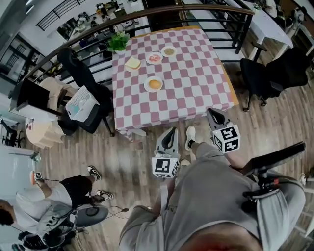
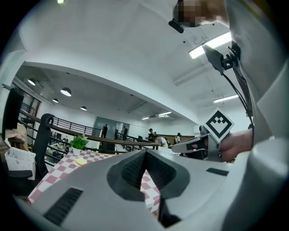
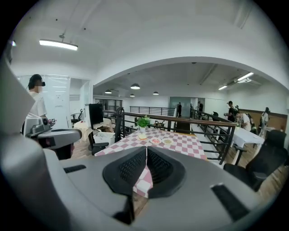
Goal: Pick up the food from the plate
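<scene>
Wood-floored mezzanine bounded by a dark railing (image 1: 147,13). Left tool (image 1: 171,132): jaws pressed together, nothing between. Right tool (image 1: 213,115): likewise closed and empty. Both held off the near edge of the pink-and-white checked bench (image 1: 196,88). Round orange bun (image 1: 155,84) on small white plate (image 1: 147,86), mid-bench, untouched. Step: approach. Next, probably: step closer, open one tool, lower around bun.

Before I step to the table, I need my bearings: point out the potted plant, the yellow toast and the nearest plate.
potted plant (image 1: 117,41), head view, on its green leaves.
yellow toast (image 1: 132,63), head view, on its top face.
nearest plate (image 1: 147,87), head view, on its white rim.
</scene>
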{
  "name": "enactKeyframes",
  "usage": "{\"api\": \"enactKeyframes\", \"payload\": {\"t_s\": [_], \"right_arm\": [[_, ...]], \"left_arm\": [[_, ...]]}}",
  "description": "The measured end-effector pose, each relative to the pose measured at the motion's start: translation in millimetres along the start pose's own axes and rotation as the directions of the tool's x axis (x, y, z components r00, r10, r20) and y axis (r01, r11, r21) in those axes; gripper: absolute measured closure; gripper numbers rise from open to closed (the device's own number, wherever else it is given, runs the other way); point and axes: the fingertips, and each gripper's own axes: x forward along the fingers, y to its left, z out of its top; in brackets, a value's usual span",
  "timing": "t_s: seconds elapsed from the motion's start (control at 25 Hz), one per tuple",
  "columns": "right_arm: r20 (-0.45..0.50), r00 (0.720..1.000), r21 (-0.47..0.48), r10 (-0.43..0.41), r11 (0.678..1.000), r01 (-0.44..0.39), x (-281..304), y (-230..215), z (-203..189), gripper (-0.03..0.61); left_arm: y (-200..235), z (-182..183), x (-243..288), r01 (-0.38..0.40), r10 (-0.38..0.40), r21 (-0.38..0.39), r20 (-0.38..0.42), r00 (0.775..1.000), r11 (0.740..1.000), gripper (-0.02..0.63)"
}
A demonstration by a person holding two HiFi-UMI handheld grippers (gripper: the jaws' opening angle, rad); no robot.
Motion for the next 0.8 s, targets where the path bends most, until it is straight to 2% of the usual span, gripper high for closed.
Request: {"api": "enactKeyframes", "payload": {"t_s": [0.12,0.2,0.32,0.44,0.64,0.8], "right_arm": [[-0.003,0.998,0.005,0.067,0.998,-0.067,33,16,4,0.563],[-0.009,0.991,0.009,0.136,0.991,-0.136,60,32,7,0.563],[-0.003,0.979,0.006,0.205,0.979,-0.205,91,42,15,0.563],[-0.013,0.969,0.033,0.248,0.968,-0.248,126,42,19,0.563],[-0.003,0.964,0.046,0.264,0.963,-0.264,193,13,36,0.563],[0.005,0.964,0.056,0.267,0.962,-0.267,246,-17,54,0.563]], "left_arm": [[16,2,-2,-0.032,0.032,0.019,-0.012,0.999,0.999,0.607],[37,0,-4,-0.089,0.090,0.019,-0.029,0.996,0.996,0.607],[63,-6,1,-0.172,0.172,-0.007,-0.055,0.984,0.985,0.607],[90,-6,14,-0.221,0.221,0.002,-0.083,0.972,0.975,0.606],[129,-1,67,-0.212,0.212,0.017,-0.106,0.971,0.977,0.606],[163,9,125,-0.173,0.163,-0.082,-0.106,0.981,0.982,0.606]]}}
